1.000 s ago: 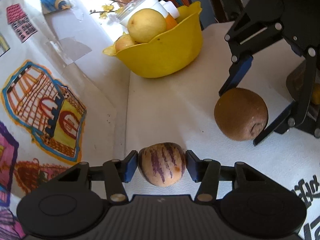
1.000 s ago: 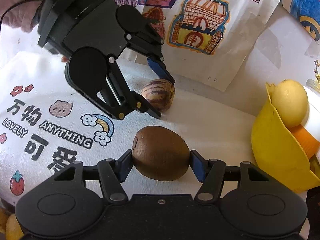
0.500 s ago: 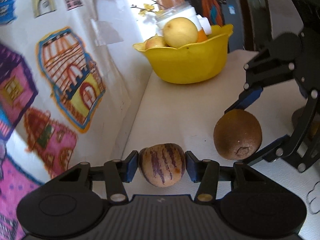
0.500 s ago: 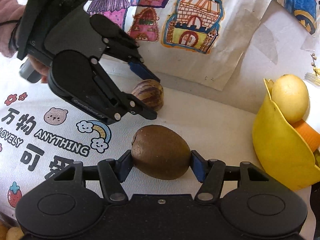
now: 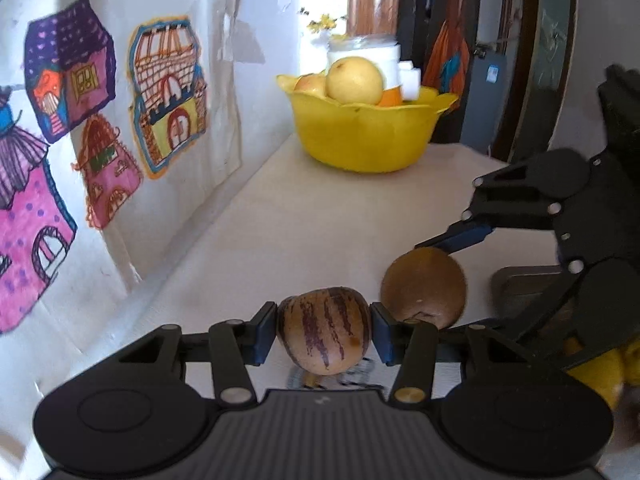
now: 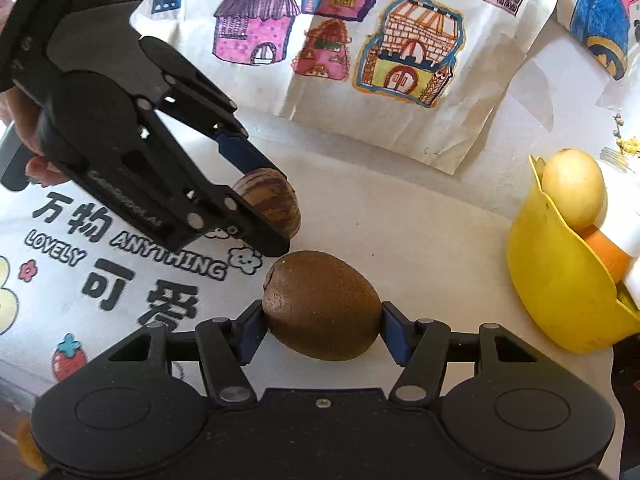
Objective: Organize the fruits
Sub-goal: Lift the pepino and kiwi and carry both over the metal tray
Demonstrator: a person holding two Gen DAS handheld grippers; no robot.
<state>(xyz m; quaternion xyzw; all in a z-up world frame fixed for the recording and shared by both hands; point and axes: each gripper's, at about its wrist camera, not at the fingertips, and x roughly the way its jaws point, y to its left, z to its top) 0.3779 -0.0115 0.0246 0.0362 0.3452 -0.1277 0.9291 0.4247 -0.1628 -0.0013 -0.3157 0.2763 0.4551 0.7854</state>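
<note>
Now my left gripper [image 5: 325, 330] clamps the striped fruit [image 5: 324, 330], my right gripper [image 6: 322, 320] the kiwi [image 6: 322, 306], both over the table [image 5: 320, 220]; crowding toward the bowl [image 5: 362, 136], their fingers could collide.

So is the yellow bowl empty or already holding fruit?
Holding fruit. The yellow bowl has a pale yellow fruit above its rim, another beside it and an orange one behind.

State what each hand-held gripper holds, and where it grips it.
Left hand-held gripper: the purple-striped fruit, clamped at its two sides. Right hand-held gripper: the brown kiwi, clamped at its two ends.
</note>
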